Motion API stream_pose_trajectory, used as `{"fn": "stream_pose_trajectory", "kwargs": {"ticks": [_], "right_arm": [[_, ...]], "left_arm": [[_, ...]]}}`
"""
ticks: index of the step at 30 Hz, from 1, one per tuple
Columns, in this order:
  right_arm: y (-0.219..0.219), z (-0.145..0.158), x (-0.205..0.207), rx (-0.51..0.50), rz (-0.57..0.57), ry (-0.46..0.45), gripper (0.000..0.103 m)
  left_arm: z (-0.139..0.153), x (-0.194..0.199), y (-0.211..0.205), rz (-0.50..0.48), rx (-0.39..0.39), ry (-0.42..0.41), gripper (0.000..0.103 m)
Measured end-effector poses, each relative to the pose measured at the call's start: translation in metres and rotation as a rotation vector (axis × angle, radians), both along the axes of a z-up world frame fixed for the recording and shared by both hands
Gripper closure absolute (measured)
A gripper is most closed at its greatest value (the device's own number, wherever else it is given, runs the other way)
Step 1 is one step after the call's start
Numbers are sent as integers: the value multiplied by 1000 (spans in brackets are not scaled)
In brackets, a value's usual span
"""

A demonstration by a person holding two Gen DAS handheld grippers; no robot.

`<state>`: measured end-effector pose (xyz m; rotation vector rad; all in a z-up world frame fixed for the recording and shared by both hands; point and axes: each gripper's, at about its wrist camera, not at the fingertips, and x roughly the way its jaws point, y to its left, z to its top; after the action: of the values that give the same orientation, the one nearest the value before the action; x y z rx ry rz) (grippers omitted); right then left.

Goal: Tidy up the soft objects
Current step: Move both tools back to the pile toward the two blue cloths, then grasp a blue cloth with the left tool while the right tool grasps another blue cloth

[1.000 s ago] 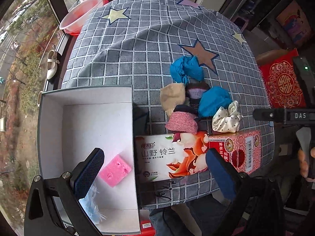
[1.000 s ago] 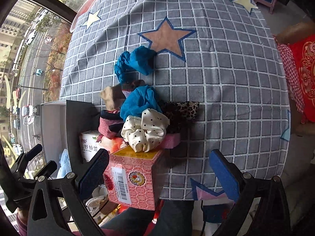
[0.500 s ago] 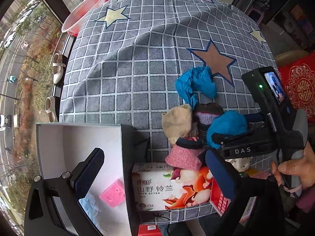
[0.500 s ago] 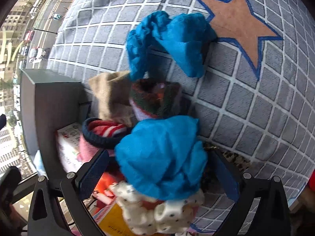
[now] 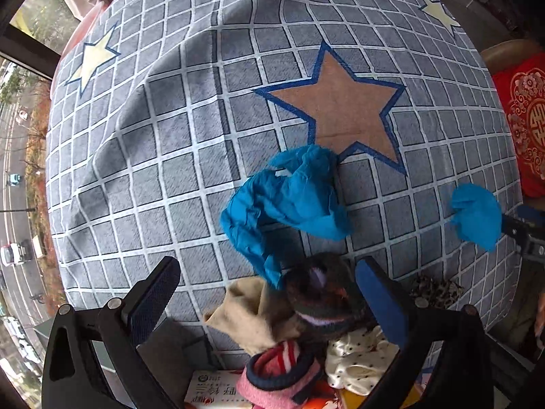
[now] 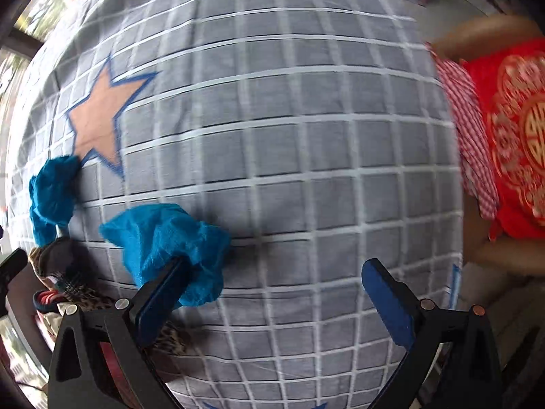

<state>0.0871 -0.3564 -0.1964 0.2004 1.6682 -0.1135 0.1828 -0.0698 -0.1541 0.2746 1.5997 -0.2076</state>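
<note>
My left gripper (image 5: pixel 269 293) is open above a pile of soft things: a beige sock (image 5: pixel 245 313), a dark striped sock (image 5: pixel 320 296), a pink-and-navy sock (image 5: pixel 279 375) and a white dotted scrunchie (image 5: pixel 354 364). A crumpled blue cloth (image 5: pixel 289 197) lies just beyond the pile. My right gripper (image 6: pixel 272 293) stands open; a second blue cloth (image 6: pixel 170 238) hangs on its left finger (image 6: pixel 160 296), over the tablecloth. That cloth also shows at the right of the left wrist view (image 5: pixel 477 214).
The grey checked tablecloth (image 6: pixel 289 119) with star patches covers the table. A leopard-print scrunchie (image 5: pixel 436 289) lies right of the pile. A printed tissue box (image 5: pixel 214 392) sits at the near edge. A red cushion (image 6: pixel 511 136) is beyond the table's right edge.
My right gripper has swung right, carrying the blue cloth out of the pile. My left gripper has moved forward over the pile; the white box has left its view.
</note>
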Motion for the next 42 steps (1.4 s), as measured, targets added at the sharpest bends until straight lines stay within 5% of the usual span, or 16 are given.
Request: {"fn": "stream_pose_trajectory", "kwargs": {"ticks": [5,10,25,31,34,38,40,42], "right_arm": [[-26,3,-25,109,-88,-31,1],[-5,11,-48,183,-20,-67,1],[76,-28,11,114,242,-80,1],[83,-35,10,84,225,-63,0],[93,-39,26,69,265,5,0],[110,-32,38,58,258,-45,2],[123,-27,34,39,318,-62,18],[129,-26,30,68,351,-63,33]], "left_arm": [[-26,18,-12,10,9,20,0],[-48,24,-13,37,27,44,0],[-87,29,-14,73,18,55,7],[-84,31,-25,58,-3,37,8],[-78,27,-31,44,-11,21,17],[-66,22,-41,10,-16,0,50],[-63,21,-43,6,-18,-1,67],[-60,20,-40,22,-28,-5,71]]}}
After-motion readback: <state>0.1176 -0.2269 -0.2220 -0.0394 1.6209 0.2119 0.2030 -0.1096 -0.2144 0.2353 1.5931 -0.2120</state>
